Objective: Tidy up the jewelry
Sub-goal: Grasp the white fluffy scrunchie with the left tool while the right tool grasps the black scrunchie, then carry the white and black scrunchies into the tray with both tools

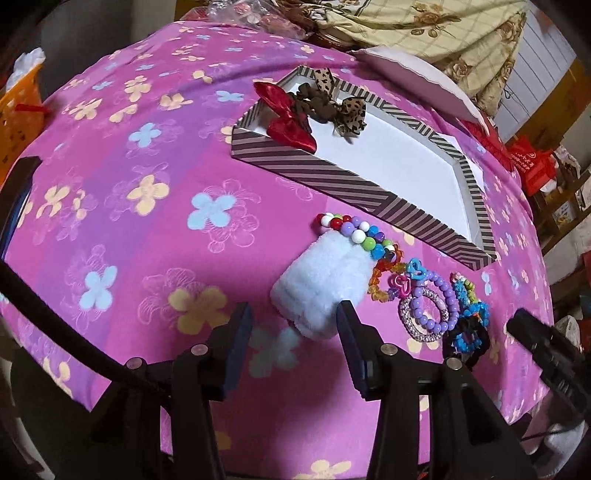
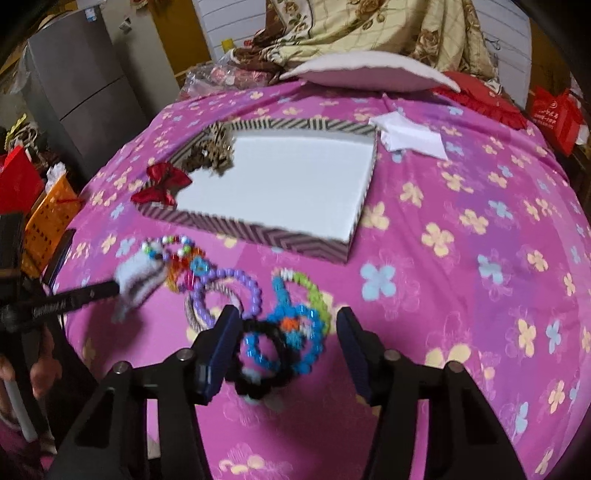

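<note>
Floral pink sheet [image 2: 461, 258] fills frame; pillow [image 2: 369, 72] top centre, white paper [image 2: 413, 138] below it; orange basket [image 2: 50, 218] left edge; red bag [image 2: 556, 114] upper right.

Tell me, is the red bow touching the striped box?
Touching. In the left wrist view the red bow lies draped over the near corner wall of the striped box, partly inside.

pink flowered bedspread [image 1: 147, 155], striped box [image 1: 332, 177], red bow [image 1: 291, 122].

A lived-in home bedroom: ahead of the gripper a bed [image 2: 461, 229] spreads under a pink flowered sheet, with a pillow [image 2: 369, 72] and a rumpled rose-patterned quilt [image 2: 388, 26] at its far end, and a grey cabinet [image 2: 81, 92] far left.
</note>
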